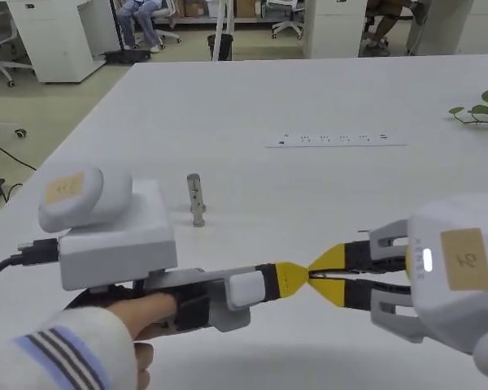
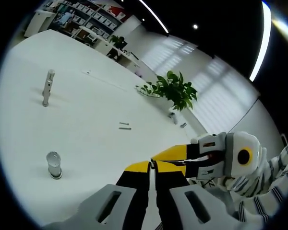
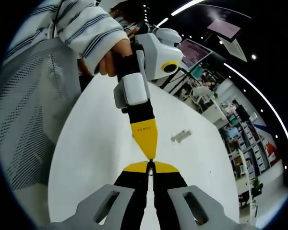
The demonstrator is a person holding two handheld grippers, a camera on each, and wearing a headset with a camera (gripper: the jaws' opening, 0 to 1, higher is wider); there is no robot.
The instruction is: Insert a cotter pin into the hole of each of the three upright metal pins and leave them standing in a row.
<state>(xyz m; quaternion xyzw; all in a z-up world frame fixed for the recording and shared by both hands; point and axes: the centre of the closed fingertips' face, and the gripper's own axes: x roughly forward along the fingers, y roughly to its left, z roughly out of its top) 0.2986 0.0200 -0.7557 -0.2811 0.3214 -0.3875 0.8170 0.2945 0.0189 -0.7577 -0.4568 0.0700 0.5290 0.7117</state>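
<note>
One upright metal pin [image 1: 196, 199] stands on the white desk [image 1: 325, 187] beyond the grippers, and a second pin [image 2: 54, 164] stands nearer. The left gripper [image 1: 299, 277] and right gripper [image 1: 317, 274] meet tip to tip above the desk, each with its fingers closed together. Whether anything is pinched is too small to tell.

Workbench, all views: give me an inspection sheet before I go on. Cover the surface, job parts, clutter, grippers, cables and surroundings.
Surface: white tabletop, flat.
Job's things: two upright silver metal pins standing apart; two slim metal pieces lying flat, probably cotter pins.
Clutter: white power strip lying further back.
Grippers: left gripper and right gripper meet tip to tip above the table, and both yellow-tipped jaw pairs look closed; anything pinched is too small to tell.
Cables: black cable trailing from the left gripper's rear.
Surroundings: green leafy plant at the table's far edge; office chairs beyond.
</note>
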